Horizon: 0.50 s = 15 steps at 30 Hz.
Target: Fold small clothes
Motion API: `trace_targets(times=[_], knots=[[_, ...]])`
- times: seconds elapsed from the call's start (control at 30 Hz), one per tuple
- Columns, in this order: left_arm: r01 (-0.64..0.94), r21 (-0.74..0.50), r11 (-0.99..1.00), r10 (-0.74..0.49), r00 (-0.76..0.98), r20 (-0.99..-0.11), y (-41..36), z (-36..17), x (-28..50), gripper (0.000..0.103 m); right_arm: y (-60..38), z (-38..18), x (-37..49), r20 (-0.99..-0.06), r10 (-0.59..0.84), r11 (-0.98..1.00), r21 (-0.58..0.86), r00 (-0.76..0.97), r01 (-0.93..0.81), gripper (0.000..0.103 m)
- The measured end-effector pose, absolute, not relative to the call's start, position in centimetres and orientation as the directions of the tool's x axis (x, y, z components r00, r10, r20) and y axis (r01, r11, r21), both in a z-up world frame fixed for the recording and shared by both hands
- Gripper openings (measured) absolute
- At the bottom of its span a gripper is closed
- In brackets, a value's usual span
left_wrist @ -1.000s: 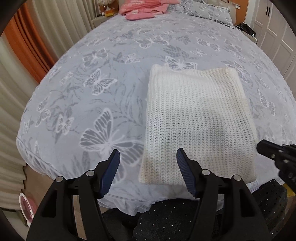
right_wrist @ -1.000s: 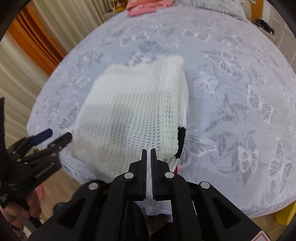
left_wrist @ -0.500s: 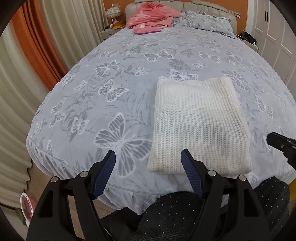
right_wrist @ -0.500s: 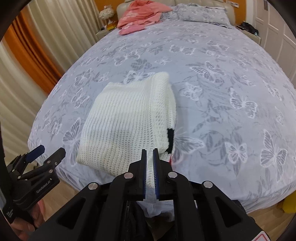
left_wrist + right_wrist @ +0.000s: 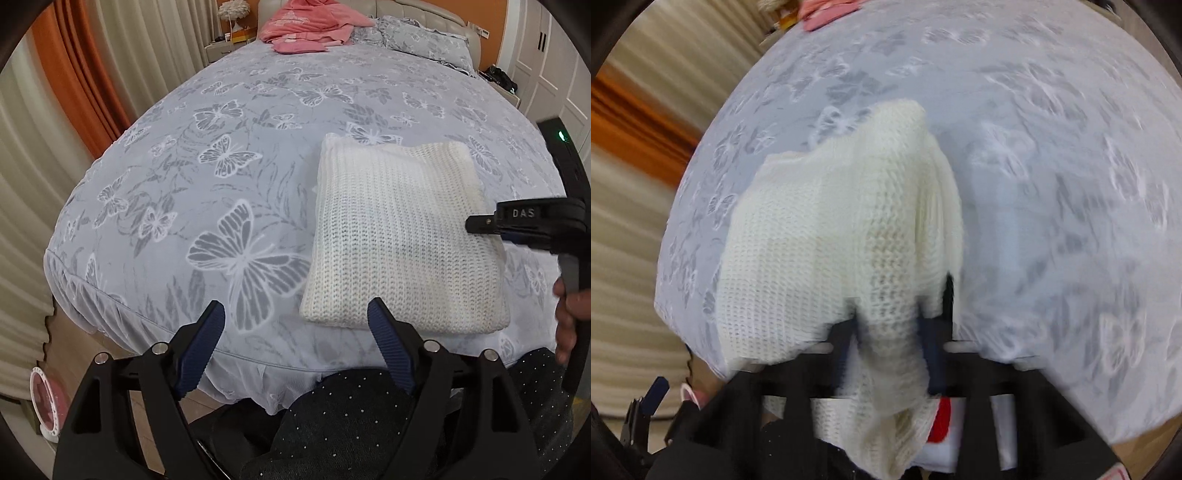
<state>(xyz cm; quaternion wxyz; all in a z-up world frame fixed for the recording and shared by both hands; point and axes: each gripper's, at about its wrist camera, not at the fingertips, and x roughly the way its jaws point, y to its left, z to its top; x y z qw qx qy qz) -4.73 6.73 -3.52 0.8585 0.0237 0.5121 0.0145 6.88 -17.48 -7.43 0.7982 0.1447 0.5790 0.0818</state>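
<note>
A folded white knit sweater (image 5: 399, 236) lies on the butterfly-print bed cover (image 5: 229, 177) near the front edge. My left gripper (image 5: 295, 350) is open and empty, held just off the bed's front edge, its right finger (image 5: 388, 343) next to the sweater's near-left corner. My right gripper (image 5: 476, 223) shows in the left wrist view over the sweater's right edge. In the blurred right wrist view its fingers (image 5: 932, 354) straddle a bunch of the sweater (image 5: 827, 229), which fills the gap between them.
Pink clothes (image 5: 310, 26) lie heaped at the far end of the bed beside a pillow (image 5: 417, 40). Curtains (image 5: 55, 110) hang on the left and white cupboard doors (image 5: 554, 55) stand on the right. My dotted dark trousers (image 5: 351, 417) are below the grippers.
My right gripper has opened, moved forward onto the sweater's right edge and taken knit between its fingers. My left gripper has drawn back a little and stays open.
</note>
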Motion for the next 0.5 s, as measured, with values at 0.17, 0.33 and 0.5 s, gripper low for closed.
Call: trace_targets(times=[0.17, 0.33, 0.5], knots=[[0.005, 0.031, 0.999, 0.025, 0.475, -0.88, 6.9, -3.8, -3.8, 0.077, -17.4, -6.4, 7.9, -0.902, 0.204, 0.975, 0.221, 0.38, 0.002, 0.018], [0.007, 0.007, 1.0, 0.003, 0.437, -0.899, 6.2, -5.1, -2.4, 0.077, -17.8, -9.7, 7.2, -0.931, 0.215, 0.972, 0.233, 0.296, 0.027, 0.024], [0.028, -0.005, 1.0, -0.017, 0.436, -0.9, 5.4, -5.3, -1.4, 0.077, -17.7, -6.3, 2.7, -0.889, 0.268, 0.948, 0.312, 0.373, 0.063, 0.028]])
